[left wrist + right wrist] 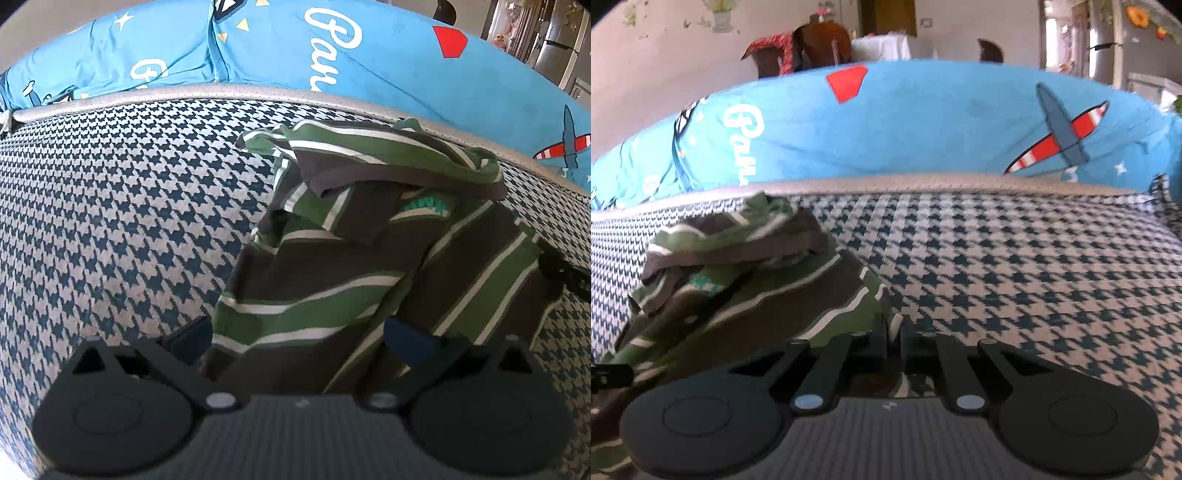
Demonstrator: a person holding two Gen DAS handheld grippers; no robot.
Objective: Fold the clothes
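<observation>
2 wrist views, both low and close over the houndstooth cushion (110, 206), both facing a blue printed pillow (388, 62). Left wrist view sits near the striped shirt (332, 266), seen centre-right. Right wrist view has it at left. Shared: shirt, cushion, pillow, grey piping (923, 182).
</observation>
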